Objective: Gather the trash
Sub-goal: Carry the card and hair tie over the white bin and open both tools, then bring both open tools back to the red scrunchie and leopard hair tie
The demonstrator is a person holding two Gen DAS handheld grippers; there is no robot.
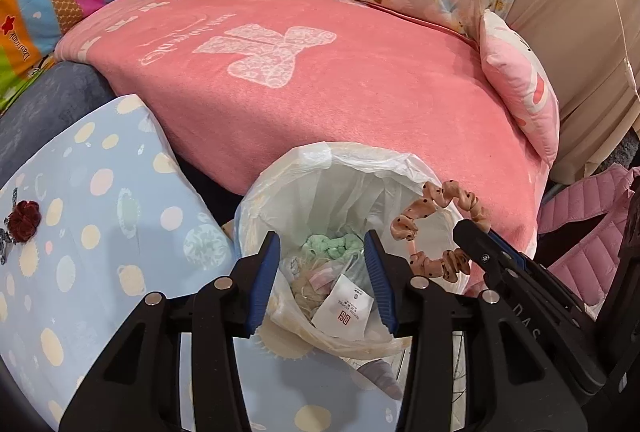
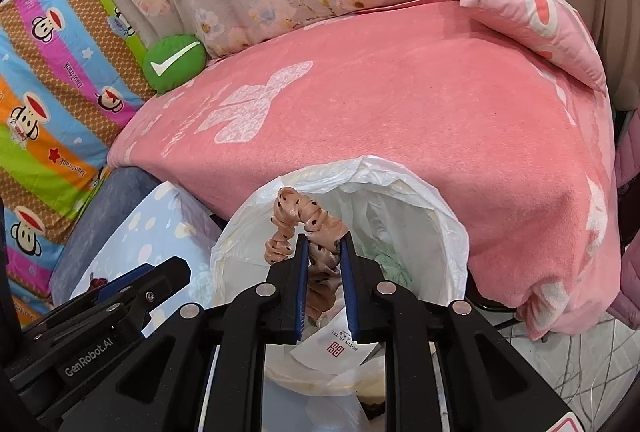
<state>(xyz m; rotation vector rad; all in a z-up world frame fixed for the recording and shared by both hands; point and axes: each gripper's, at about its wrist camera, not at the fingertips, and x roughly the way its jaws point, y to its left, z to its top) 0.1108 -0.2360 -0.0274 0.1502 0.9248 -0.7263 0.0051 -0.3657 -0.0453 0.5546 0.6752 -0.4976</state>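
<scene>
The peach polka-dot scrunchie (image 2: pixel 310 232) hangs over the mouth of the lined trash bin (image 2: pixel 448 216), which stands against the pink blanket (image 2: pixel 400 104) on the bed. The right tongs (image 2: pixel 324 252) have the scrunchie between their blue pads; the gap is narrow and the fabric fills it, so they look closed on it, though only lightly. From the left wrist view the loop (image 1: pixel 440 232) droops from those tongs above the bin's far rim. The left tongs (image 1: pixel 322 254) stand partly open with nothing between them, poised over the bin's contents: a green crumpled wad (image 1: pixel 332 244) and a white paper sachet with red print (image 1: pixel 346 308).

The scrunchie is likely very light, soft and floppy: gathered satin-like cloth over elastic. It will sag and swing instead of holding its shape, and the sheen suggests that it may slip through smooth pads. The best hold is probably across the bunched ruffle, where the fabric is thickest and compresses, not at a thin stretched part. Nothing about it looks fragile, so a firm pinch should do no harm.
</scene>
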